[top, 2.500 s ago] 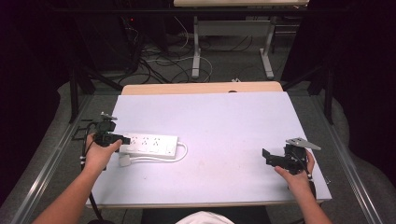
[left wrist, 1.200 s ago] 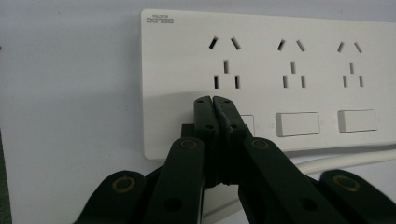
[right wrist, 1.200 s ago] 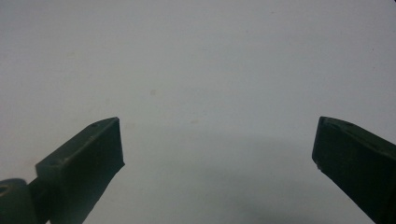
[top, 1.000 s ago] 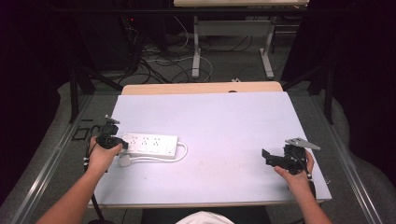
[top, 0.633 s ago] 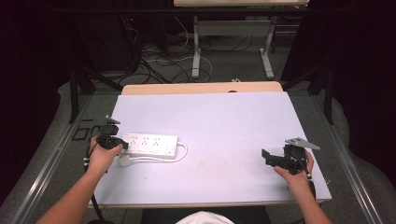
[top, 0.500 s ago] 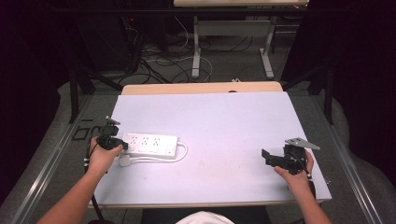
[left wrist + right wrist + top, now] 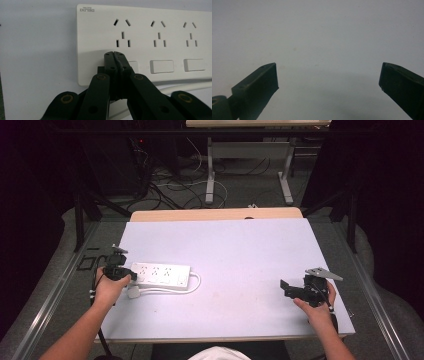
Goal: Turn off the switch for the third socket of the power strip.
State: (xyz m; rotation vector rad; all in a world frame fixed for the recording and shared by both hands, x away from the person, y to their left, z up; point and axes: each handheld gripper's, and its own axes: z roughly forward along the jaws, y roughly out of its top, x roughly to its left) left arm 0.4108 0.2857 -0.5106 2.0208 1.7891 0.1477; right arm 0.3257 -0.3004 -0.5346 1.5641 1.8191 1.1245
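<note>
The left gripper (image 7: 115, 53) was seen in the left gripper view with its two black jaws pressed together, nothing held between them, and the joined tips were set against the face of the white power strip (image 7: 160, 37) at the first rocker switch (image 7: 133, 66), just below the first group of sockets. Two further switches were lined up to the right of the tips, and a white cable (image 7: 180, 87) was run along the strip's lower edge. In the high view, the left gripper (image 7: 119, 270) was held at the strip's left end, and the power strip (image 7: 162, 275) was laid flat near the left edge of the pale table (image 7: 240, 250), its cable looped round its right end. The right gripper (image 7: 328, 80) was shown with its jaws spread wide apart above bare table surface, nothing between them. In the high view it (image 7: 292, 290) was held near the table's front right corner, well apart from the strip.
</note>
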